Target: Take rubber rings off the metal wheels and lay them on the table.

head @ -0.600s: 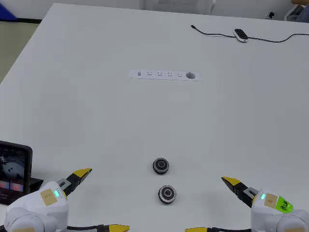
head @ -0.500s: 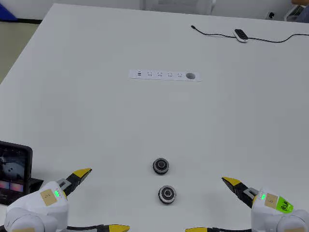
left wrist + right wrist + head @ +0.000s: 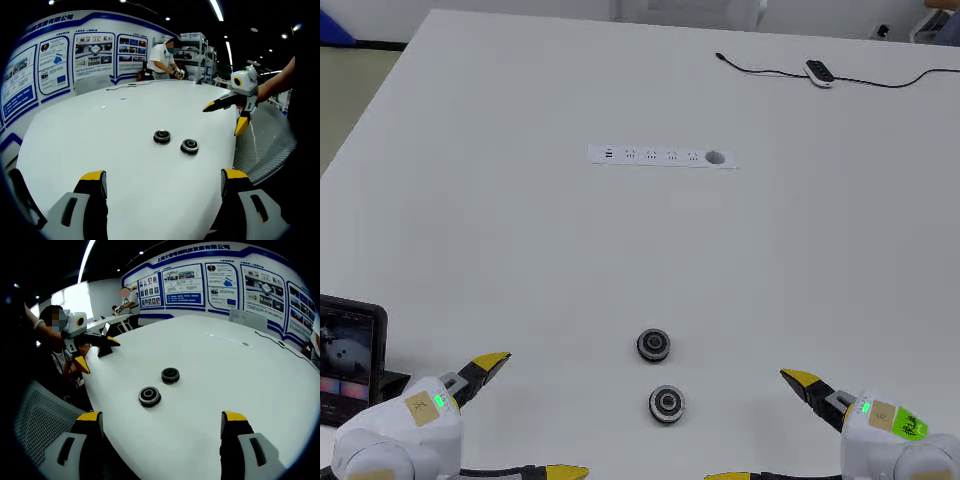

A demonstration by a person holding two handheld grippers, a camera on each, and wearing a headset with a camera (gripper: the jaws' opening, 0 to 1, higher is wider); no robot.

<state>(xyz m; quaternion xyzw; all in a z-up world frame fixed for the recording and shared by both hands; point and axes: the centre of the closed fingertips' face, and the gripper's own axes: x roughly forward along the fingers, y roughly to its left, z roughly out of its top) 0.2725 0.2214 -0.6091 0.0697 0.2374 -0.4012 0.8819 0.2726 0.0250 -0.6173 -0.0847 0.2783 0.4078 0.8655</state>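
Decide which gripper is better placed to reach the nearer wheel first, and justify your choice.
Right, though only narrowly. In the head view the right gripper sits closer to the nearer wheel than the left gripper does. Both stand open.

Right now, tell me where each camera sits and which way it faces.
Head view: on the headset, looking down at the white table and two black-ringed metal wheels; left gripper and right gripper show, both open.
Left gripper view: on the left gripper, facing across the wheels toward the right gripper; own yellow-tipped jaws below.
Right gripper view: on the right gripper, facing the left gripper; own jaws below.
Shared: all see both wheels.
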